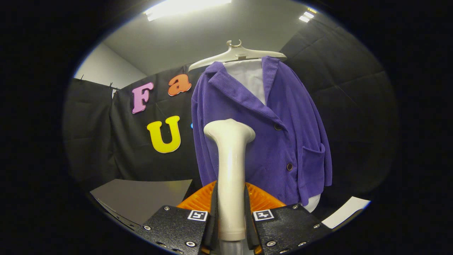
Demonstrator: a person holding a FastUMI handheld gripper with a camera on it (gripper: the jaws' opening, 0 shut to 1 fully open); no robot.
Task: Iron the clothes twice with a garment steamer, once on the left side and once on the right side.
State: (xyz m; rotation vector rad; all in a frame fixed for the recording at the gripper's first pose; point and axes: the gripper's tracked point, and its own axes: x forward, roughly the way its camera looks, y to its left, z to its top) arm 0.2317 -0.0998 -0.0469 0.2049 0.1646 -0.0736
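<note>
- Your gripper (pixel 230 216) is clenched on the steamer (pixel 230 170), both fingers pressing its handle, which stands upright between them with the head at the top.
- Just behind the fingers sits something orange and ribbed (pixel 263 200) (what it is I cannot tell).
- A grey board (pixel 141 198) lies low to one side of the fingers, a white sheet (pixel 345 211) to the other.
- Beyond the steamer head hangs the jacket (pixel 283 127), purple, on a pale hanger (pixel 237 54), over a white shirt (pixel 252 79).
- The jacket has one patch pocket (pixel 313 166); whether anything is inside is hidden.
- My read: you are in the approach, head near the jacket's front but seemingly not on the cloth, and neither pass looks begun.
- Next, bring the head onto one side panel and run it along the cloth, keeping off the buttons (pixel 289 166).
</note>
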